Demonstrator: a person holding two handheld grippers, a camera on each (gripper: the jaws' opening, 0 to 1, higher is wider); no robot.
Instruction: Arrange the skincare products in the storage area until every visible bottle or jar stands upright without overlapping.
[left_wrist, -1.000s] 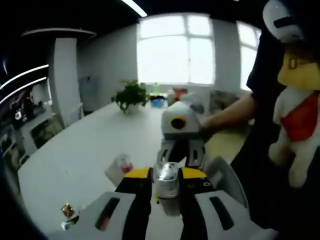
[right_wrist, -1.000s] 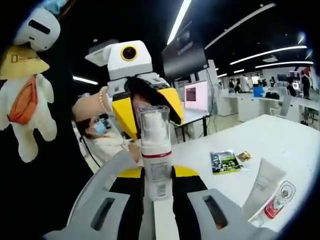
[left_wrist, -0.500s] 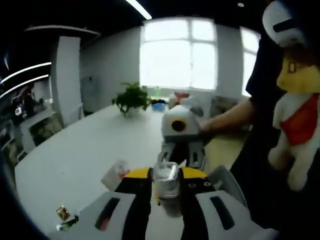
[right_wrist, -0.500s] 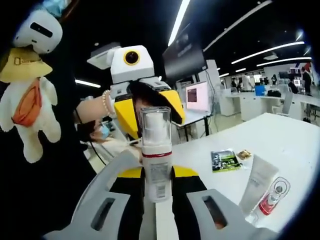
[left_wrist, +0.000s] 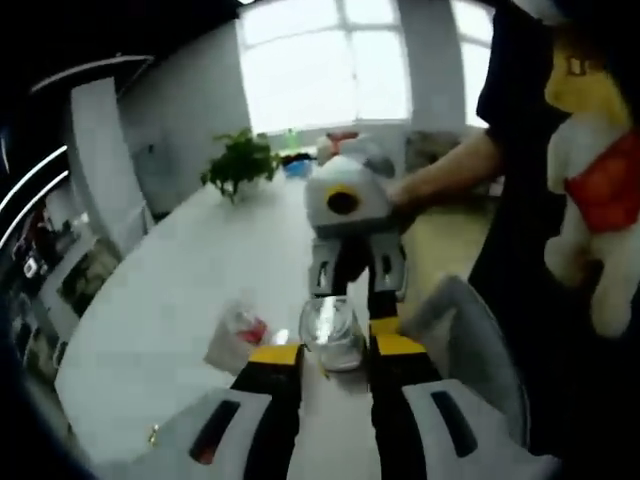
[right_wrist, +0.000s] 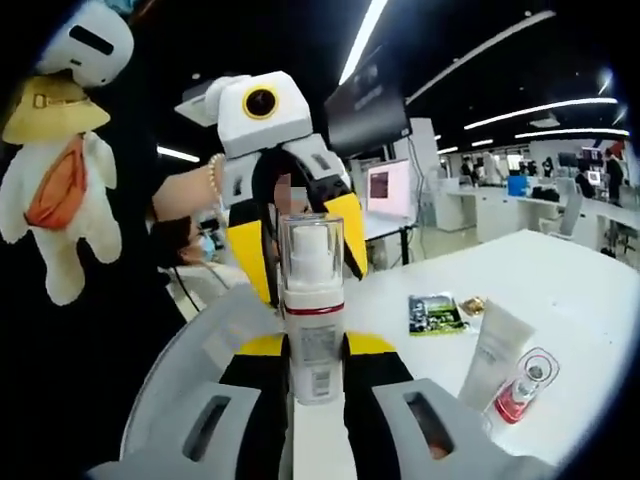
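In the left gripper view, the left gripper (left_wrist: 335, 362) reaches forward over the white table (left_wrist: 160, 300), its 2 yellow-tipped jaws standing apart on either side of the clear cap of a pump bottle (left_wrist: 331, 335). The jaws do not press on it, so this gripper is open around the cap. Straight ahead, the right gripper (left_wrist: 357, 290) faces the camera, held by a person's hand (left_wrist: 400, 190), and comes in toward the same bottle from the far side. A small pink-and-clear bottle (left_wrist: 238, 335) lies on the table just left of the jaws (blurred, so its details are hard to tell). A potted plant (left_wrist: 237, 165) stands at the table's far end by the bright window (left_wrist: 325, 60). A plush toy (left_wrist: 595, 190) hangs on the right, against the person's dark clothes.

In the right gripper view, the right gripper (right_wrist: 315, 365) is closed on the pump bottle (right_wrist: 314, 305), which stands upright between the jaws with its red band and printed label showing. The left gripper (right_wrist: 295, 240) hangs just behind the bottle's cap. On the table (right_wrist: 590, 330) to the right lie a white tube (right_wrist: 492, 352), the pink-and-clear bottle (right_wrist: 520, 388) beside it, and a green sachet (right_wrist: 432, 312) farther back. The plush toy (right_wrist: 55, 150) hangs at upper left.
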